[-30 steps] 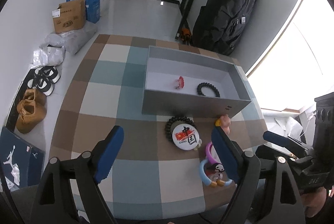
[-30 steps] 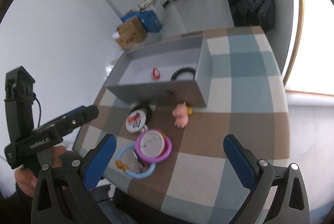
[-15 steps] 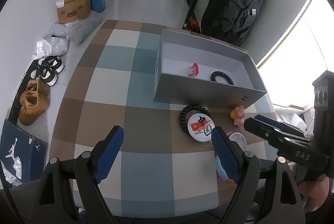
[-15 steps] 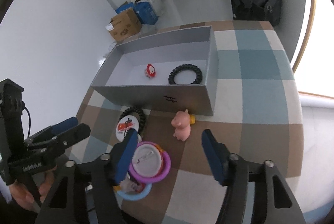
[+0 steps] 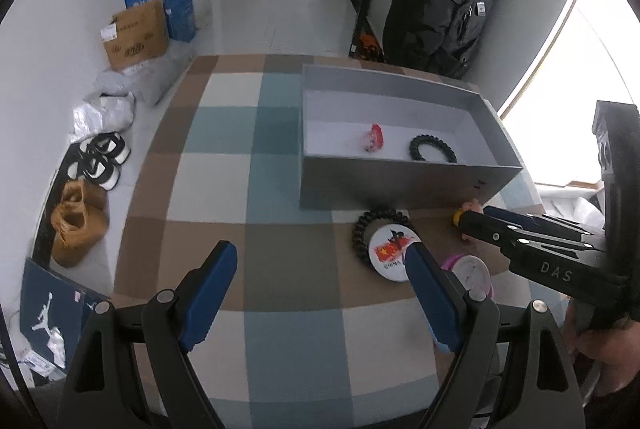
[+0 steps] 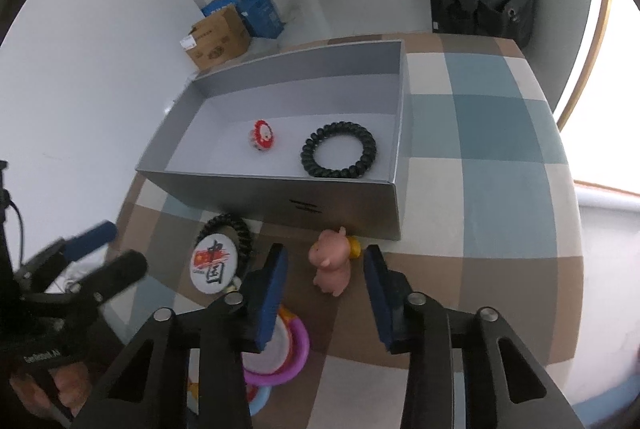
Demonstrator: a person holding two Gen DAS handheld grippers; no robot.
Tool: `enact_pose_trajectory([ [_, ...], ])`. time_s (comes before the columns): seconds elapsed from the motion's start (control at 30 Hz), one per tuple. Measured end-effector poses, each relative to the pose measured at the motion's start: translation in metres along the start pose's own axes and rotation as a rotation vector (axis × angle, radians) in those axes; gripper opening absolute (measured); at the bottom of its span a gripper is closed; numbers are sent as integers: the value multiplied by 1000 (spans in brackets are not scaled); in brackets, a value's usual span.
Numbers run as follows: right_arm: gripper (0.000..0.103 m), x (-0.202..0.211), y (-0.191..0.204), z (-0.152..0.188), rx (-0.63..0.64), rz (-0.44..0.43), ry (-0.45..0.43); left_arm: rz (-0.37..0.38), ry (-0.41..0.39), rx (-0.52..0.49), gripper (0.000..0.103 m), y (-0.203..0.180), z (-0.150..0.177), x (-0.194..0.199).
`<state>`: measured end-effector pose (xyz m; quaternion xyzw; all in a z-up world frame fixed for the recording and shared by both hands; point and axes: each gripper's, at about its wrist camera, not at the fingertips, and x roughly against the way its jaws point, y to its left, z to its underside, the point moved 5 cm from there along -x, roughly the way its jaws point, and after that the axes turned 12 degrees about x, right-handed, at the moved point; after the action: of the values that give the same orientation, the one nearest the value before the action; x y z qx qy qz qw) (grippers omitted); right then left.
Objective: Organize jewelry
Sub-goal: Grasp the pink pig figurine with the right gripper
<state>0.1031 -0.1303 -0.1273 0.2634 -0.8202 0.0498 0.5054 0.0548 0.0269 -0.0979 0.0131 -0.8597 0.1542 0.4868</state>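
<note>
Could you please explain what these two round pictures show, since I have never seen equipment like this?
A person holds two hand-held grippers; each carries a fisheye camera looking along its blue-padded fingers. One picture comes from the left gripper, the other from the right gripper. Both are open and hold nothing. On the checked tablecloth stands a grey open box containing a black coiled hair tie and a small red ornament. Outside it lie a pink pig figure, between the right fingers, and a white round badge.
</note>
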Motion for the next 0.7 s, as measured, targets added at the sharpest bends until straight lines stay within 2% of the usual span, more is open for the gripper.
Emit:
enact_pose_trajectory([
  [0.03,22,-2,0,0,1,3,7,7,4,4,83,1,-1,0],
  [0.13,22,-3,1,-1,7,7,10,29,21,10,83,2,-1,-2],
  [0.23,22,0,1,-2,4,-3,-4,57,70,16,83,-1,1,-7],
  [0.43,22,8,3,-2,6,-7,-29,88,96,-4,83,-13,7,-11],
  [0.7,22,16,-4,1,-18,-25,-40,50,100,-79,83,-30,11,-18],
])
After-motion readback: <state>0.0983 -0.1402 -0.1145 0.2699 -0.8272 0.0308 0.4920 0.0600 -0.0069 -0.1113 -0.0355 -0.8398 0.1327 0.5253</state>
